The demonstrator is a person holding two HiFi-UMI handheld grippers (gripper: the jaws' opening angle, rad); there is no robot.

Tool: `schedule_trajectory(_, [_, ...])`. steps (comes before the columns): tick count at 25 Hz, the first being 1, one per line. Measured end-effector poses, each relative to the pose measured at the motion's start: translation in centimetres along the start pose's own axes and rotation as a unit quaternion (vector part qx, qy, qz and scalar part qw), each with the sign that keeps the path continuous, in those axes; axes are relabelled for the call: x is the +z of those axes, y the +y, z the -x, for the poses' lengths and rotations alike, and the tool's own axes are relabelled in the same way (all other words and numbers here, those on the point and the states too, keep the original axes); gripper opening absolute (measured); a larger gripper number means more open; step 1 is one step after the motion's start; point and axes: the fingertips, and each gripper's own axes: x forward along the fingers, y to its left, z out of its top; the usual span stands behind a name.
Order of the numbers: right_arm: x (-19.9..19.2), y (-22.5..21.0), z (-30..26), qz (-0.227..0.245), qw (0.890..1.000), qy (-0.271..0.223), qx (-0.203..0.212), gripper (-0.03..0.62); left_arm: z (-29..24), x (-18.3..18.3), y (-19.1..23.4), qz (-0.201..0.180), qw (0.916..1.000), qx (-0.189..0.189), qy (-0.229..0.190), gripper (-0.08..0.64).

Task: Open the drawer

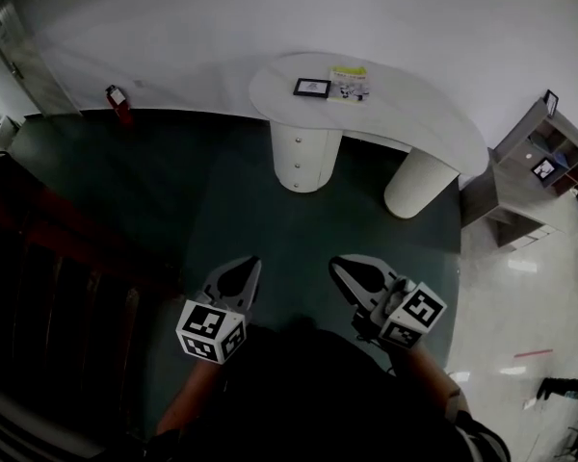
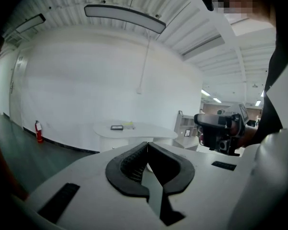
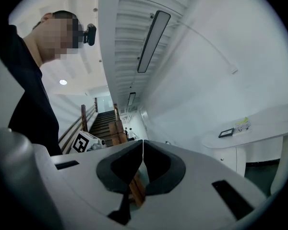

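A white curved desk (image 1: 414, 114) stands against the far wall. Under its left part is a round white drawer pedestal (image 1: 305, 157) with three small knobs down its front, all drawers closed. My left gripper (image 1: 254, 262) and right gripper (image 1: 335, 262) are held side by side well short of the desk, over dark green floor, both pointing toward it. Both are shut with nothing between the jaws. In the left gripper view the shut left gripper (image 2: 147, 143) covers most of the pedestal below the desk (image 2: 134, 127). In the right gripper view the right gripper (image 3: 143, 142) is shut, with the desk (image 3: 259, 123) off to the right.
A framed picture (image 1: 312, 87) and yellow-green papers (image 1: 350, 83) lie on the desk. A second round leg (image 1: 419, 183) holds its right end. A red fire extinguisher (image 1: 118, 101) stands by the wall at left, a grey shelf unit (image 1: 539, 166) at right, a dark stair railing (image 1: 58, 258) at left.
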Motion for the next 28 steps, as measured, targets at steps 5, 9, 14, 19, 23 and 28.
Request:
schedule_trajectory(5, [0.9, -4.2, -3.7, -0.006, 1.000, 0.003, -0.002, 0.017, -5.2, 1.2, 3.5, 0.011, 0.9998, -0.013, 0.005, 0.012])
schedule_trajectory(9, [1.4, -8.2, -6.2, -0.002, 1.000, -0.003, -0.022, 0.017, -9.6, 2.5, 6.3, 0.010, 0.9990, -0.043, 0.009, 0.012])
schedule_trajectory(14, [2.7, -13.7, -12.3, -0.016, 0.997, -0.020, -0.069, 0.017, -14.7, 5.3, 12.8, -0.006, 0.9967, -0.080, 0.013, 0.012])
schedule_trajectory(19, [5.5, -18.7, -20.2, -0.024, 0.992, -0.049, -0.117, 0.017, -19.3, 8.3, 20.7, -0.026, 0.9915, -0.122, 0.038, 0.012])
schedule_trajectory(23, [6.6, -22.4, -26.5, -0.050, 0.987, -0.050, -0.146, 0.017, -22.0, 11.2, 26.7, -0.041, 0.9862, -0.154, 0.043, 0.012])
schedule_trajectory(28, [6.9, -24.2, -31.6, -0.055, 0.983, -0.061, -0.163, 0.017, -25.0, 11.6, 31.3, -0.046, 0.9795, -0.184, 0.067, 0.012])
